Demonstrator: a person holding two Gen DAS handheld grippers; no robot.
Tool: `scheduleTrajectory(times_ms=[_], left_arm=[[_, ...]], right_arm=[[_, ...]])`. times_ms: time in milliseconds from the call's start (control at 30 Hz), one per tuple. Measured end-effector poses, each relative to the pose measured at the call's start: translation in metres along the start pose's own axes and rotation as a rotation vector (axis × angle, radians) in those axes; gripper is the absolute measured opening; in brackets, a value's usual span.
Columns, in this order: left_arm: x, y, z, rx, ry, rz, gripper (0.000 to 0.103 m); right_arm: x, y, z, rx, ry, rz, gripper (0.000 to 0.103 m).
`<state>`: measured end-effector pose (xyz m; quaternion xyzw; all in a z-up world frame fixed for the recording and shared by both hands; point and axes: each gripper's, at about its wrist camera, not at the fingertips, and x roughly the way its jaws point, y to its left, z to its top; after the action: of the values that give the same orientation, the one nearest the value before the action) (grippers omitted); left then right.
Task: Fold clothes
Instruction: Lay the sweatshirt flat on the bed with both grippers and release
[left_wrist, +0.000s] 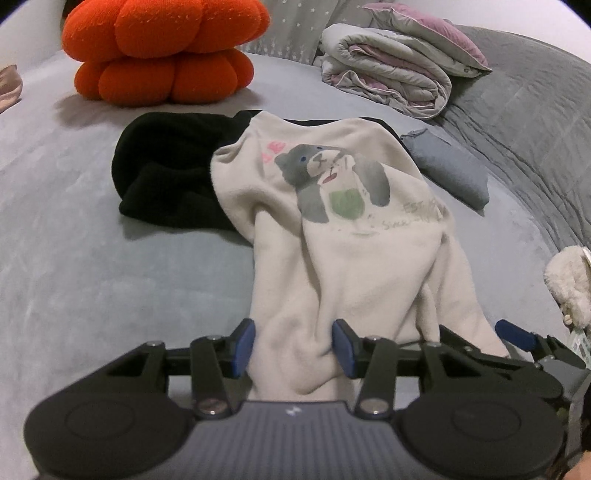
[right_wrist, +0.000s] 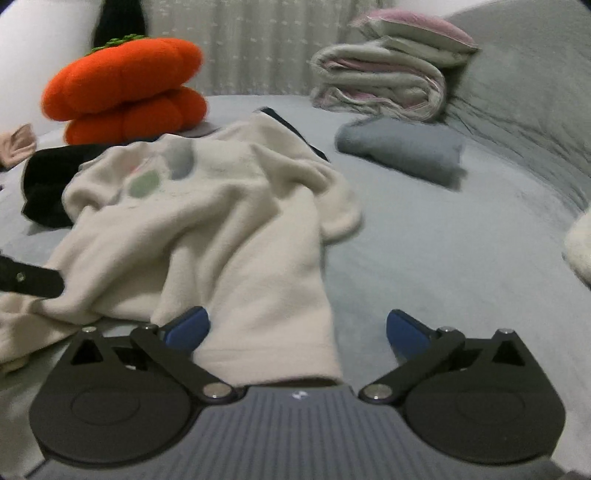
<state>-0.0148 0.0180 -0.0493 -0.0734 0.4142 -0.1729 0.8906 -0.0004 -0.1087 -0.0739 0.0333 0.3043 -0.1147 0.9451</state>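
A cream sweatshirt (left_wrist: 343, 258) with a grey cat print lies rumpled on the grey bed (left_wrist: 92, 277), its far end resting on a black garment (left_wrist: 166, 173). My left gripper (left_wrist: 294, 347) is at the sweatshirt's near edge, with a bunch of the cloth filling the gap between its blue pads. In the right wrist view the sweatshirt (right_wrist: 221, 229) runs down between the wide-apart fingers of my right gripper (right_wrist: 297, 328). The cloth lies against the left pad (right_wrist: 188, 328), and the right pad (right_wrist: 406, 332) stands clear over bare sheet.
Two stacked orange pumpkin cushions (left_wrist: 162, 55) sit at the back left. A folded quilt (left_wrist: 388, 74) and a small grey-blue bundle (left_wrist: 447, 170) lie at the back right beside a grey blanket (left_wrist: 535, 122). A white fluffy item (left_wrist: 569, 288) is at the right edge.
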Motion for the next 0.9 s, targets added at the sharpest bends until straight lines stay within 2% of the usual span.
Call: scheduleTrajectory(times_ms=[433,633,900], left_arm=[[0.0052,-0.0007,0.0046,-0.022,0.020,0.013,0.050],[0.0074,-0.0062,0.0037,-0.001,0.012,0.038,0.051],[0.0069,-0.0028,0.0043,-0.014,0.014,0.027,0.052]], right_arm=[[0.0018,-0.0009,-0.0009,0.017,0.006,0.011,0.103],[0.0020,-0.0009,-0.0010,0.017,0.006,0.010,0.103],[0.0018,-0.0008,-0.0010,0.017,0.006,0.010,0.103]])
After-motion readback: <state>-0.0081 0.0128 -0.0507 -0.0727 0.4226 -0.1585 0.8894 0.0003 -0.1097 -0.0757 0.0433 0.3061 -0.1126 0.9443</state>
